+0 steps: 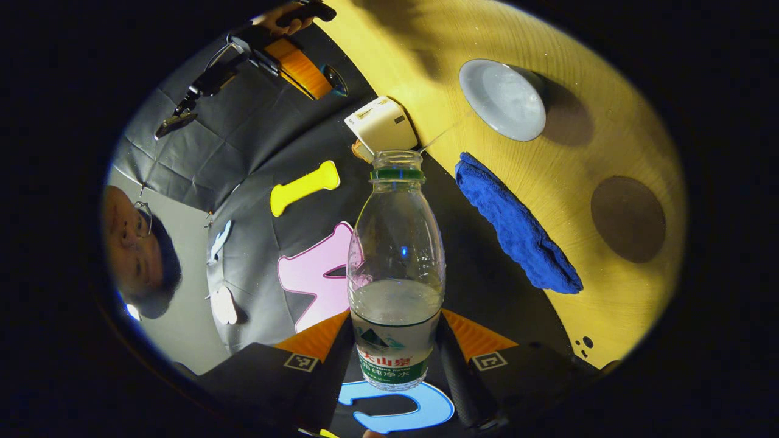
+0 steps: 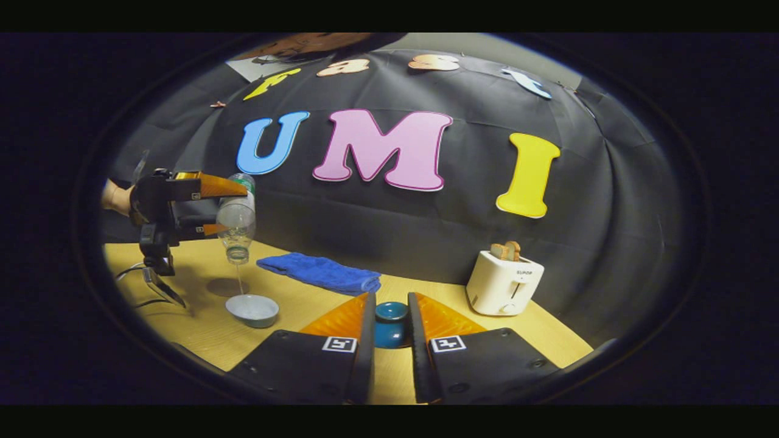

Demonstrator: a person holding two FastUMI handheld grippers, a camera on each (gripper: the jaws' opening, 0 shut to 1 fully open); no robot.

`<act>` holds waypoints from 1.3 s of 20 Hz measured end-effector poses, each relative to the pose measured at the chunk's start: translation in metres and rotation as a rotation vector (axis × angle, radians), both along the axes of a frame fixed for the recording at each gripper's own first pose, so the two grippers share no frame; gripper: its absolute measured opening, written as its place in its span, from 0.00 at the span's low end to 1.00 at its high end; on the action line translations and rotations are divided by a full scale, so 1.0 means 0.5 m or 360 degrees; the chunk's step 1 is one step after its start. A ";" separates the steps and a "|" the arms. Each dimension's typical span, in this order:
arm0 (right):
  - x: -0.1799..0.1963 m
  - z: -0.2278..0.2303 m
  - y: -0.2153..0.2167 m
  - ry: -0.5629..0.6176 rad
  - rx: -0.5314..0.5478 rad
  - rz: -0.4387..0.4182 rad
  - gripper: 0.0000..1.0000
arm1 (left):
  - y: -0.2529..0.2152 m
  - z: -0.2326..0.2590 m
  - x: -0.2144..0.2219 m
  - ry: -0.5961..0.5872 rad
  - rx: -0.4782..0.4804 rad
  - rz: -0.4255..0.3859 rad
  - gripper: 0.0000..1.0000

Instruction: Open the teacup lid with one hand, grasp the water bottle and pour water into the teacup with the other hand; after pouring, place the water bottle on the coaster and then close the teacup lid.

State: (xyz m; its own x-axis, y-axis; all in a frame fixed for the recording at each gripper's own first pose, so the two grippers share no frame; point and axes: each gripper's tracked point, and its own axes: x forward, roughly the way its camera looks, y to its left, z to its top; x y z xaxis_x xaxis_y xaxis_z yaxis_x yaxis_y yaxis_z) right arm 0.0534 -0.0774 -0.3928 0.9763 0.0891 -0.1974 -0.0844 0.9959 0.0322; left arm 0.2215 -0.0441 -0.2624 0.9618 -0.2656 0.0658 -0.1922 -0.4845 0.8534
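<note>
1. Left gripper (image 1: pixel 395 359), lower centre: clamped on tipped water bottle (image 1: pixel 395 267), stream falling into teacup (image 2: pixel 252 309) at lower left. Risk: overshoot, spill.
2. Right gripper (image 2: pixel 390 340), bottom centre: clamped on lid (image 2: pixel 391 322); may slip.
3. Coaster (image 1: pixel 628 219), right: unoccupied.

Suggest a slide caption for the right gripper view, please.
Left gripper tips the clear plastic water bottle, pouring into the pale grey teacup.

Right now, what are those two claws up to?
Left claw shut on water bottle, tipped, pouring into teacup. Right claw shut on teacup lid. Coaster free.
</note>
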 end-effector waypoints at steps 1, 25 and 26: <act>0.001 0.000 -0.001 0.0001 -0.0001 -0.0002 0.29 | 0.001 0.000 0.001 0.0006 -0.0003 0.0004 0.76; 0.011 0.008 0.020 -0.0008 0.0008 0.0022 0.24 | 0.059 -0.062 -0.013 0.0422 -0.2060 0.0443 0.76; 0.012 0.006 0.021 -0.0003 0.0009 0.0024 0.24 | 0.052 -0.070 -0.015 0.0465 -0.2210 0.0455 0.76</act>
State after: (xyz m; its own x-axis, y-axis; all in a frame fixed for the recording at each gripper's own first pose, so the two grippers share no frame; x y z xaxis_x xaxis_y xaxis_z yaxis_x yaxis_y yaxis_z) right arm 0.0593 -0.0670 -0.3899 0.9751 0.1048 -0.1952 -0.0993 0.9943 0.0379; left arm 0.2138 -0.0179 -0.2972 0.9940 0.0482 -0.0986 0.0275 0.7604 0.6489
